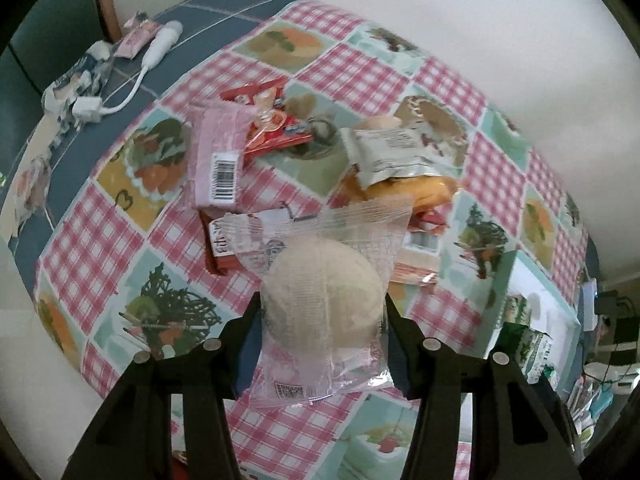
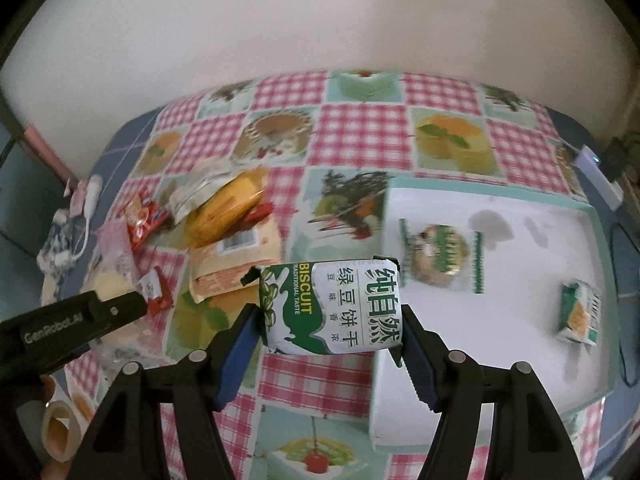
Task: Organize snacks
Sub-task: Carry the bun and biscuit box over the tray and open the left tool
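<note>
My left gripper point(image 1: 322, 320) is shut on a clear-wrapped round pastry point(image 1: 324, 296) and holds it above the checked tablecloth. Beyond it lies a heap of snacks: a pink pack point(image 1: 214, 160), a red pack point(image 1: 272, 120), a white-grey pack point(image 1: 392, 152) and an orange pack point(image 1: 408, 192). My right gripper point(image 2: 330, 320) is shut on a green-and-white biscuit pack point(image 2: 332, 308), held at the left edge of a white box point(image 2: 520, 360). The box holds a round green-wrapped cookie point(image 2: 440, 256) and a small green pack point(image 2: 580, 312). The left gripper point(image 2: 80, 320) shows at the left of the right wrist view.
A white charger and cable point(image 1: 120, 76) and small wrappers lie on the blue cloth at the far left. A tape roll point(image 2: 60, 428) sits at the near left. The snack heap point(image 2: 224, 216) lies left of the box. A wall stands behind the table.
</note>
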Demonstrator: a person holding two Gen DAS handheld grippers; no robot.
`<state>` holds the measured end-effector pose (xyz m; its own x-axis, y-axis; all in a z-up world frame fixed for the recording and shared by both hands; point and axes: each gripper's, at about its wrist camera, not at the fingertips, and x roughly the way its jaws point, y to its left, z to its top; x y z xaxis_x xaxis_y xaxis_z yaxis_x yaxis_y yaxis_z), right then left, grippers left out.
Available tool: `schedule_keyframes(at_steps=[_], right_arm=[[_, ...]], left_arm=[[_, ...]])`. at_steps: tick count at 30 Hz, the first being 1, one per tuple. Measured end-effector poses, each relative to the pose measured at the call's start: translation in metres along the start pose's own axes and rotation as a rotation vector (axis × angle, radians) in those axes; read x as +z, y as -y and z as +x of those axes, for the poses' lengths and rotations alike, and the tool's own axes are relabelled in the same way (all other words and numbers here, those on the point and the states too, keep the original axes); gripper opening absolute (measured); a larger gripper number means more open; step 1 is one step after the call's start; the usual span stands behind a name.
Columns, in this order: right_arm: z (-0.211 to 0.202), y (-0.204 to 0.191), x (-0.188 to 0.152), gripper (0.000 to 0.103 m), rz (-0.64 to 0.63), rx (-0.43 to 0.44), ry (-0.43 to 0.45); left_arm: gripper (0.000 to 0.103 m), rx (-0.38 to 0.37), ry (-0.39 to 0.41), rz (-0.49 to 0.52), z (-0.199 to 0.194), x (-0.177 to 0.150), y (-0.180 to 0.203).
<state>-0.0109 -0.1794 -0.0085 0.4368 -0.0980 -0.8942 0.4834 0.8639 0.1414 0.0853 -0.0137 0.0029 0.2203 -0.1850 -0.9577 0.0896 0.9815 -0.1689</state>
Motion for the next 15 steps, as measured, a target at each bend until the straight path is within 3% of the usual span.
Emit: schedule_keyframes(at_steps=[15], right_arm=[[-0.041, 0.085, 0.002, 0.071, 0.214, -0.12, 0.064]], left_arm=[[0.055, -0.025, 0.04, 0.146, -0.008, -0.025, 0.045]])
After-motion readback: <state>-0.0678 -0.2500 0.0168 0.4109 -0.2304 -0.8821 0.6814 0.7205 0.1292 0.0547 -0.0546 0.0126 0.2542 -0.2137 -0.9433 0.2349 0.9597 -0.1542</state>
